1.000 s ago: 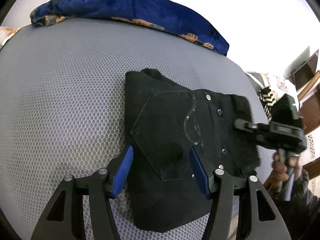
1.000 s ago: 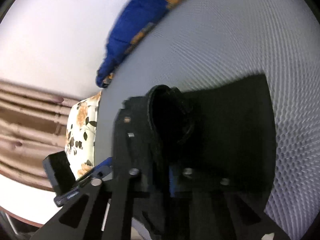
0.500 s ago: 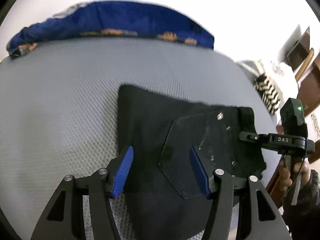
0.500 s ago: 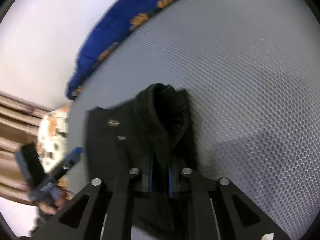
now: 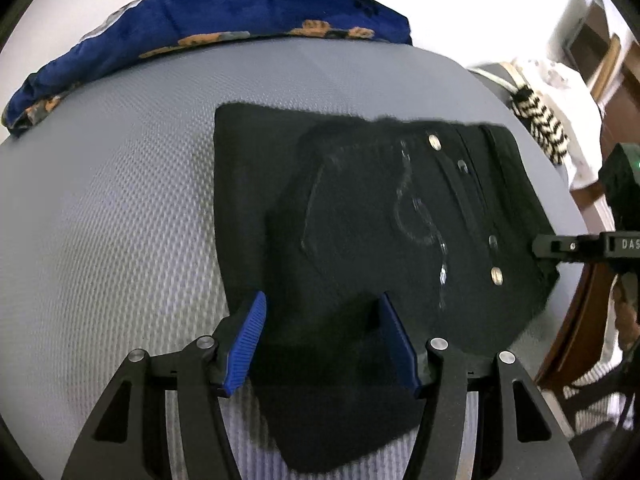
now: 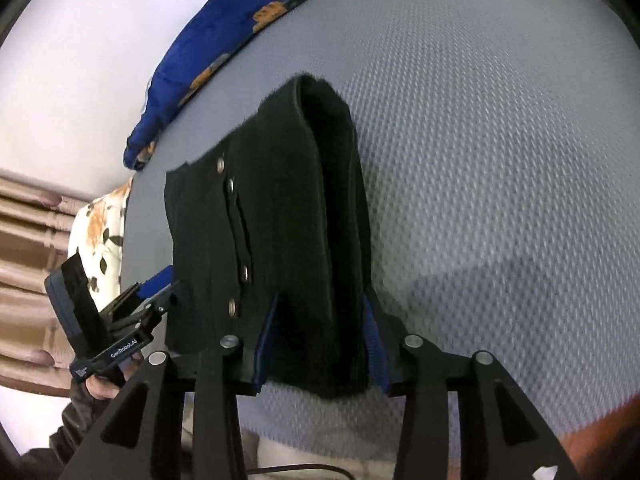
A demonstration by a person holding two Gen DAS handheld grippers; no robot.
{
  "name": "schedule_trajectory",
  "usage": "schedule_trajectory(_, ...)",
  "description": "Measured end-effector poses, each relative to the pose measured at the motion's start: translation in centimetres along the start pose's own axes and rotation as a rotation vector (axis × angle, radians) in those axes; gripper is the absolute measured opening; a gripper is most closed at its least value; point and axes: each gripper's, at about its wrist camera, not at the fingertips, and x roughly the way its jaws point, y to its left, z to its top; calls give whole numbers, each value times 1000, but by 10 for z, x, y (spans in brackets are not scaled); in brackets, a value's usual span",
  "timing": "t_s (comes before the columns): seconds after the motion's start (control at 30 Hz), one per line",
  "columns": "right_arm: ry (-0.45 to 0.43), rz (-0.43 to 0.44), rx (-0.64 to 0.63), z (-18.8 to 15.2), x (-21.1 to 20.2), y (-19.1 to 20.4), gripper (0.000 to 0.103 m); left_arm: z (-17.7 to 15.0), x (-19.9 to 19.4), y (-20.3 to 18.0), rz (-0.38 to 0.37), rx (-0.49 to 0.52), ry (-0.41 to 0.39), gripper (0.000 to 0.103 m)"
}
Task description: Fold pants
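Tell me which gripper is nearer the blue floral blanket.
Neither clearly. The left gripper and right gripper, jaws opening, both straddle the folded black pants, well short of the blanket.

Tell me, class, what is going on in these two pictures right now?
A person holds a pair of tongs in each hand over folded black pants lying on a grey mesh-textured surface. The right tongs are opening, with the pants' near folded edge between their blue pads. The left tongs stand open astride another edge, gripping nothing. A blue floral cloth lies along the far side.
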Motion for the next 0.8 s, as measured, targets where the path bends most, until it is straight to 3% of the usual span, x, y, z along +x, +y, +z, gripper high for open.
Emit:
schedule_trajectory(0.27, -11, -61, -29, -23, -8, 10, 39, -24, -5, -2, -3, -9, -8, 59)
schedule_trajectory(0.33, -11, -79, -31, -27, -2, 9, 43, -26, -4, -5, 15, -2, -16, 59)
schedule_trajectory(0.8, -12, -49, 19, -28, 12, 8, 44, -22, -4, -10, 60, -21, -11, 59)
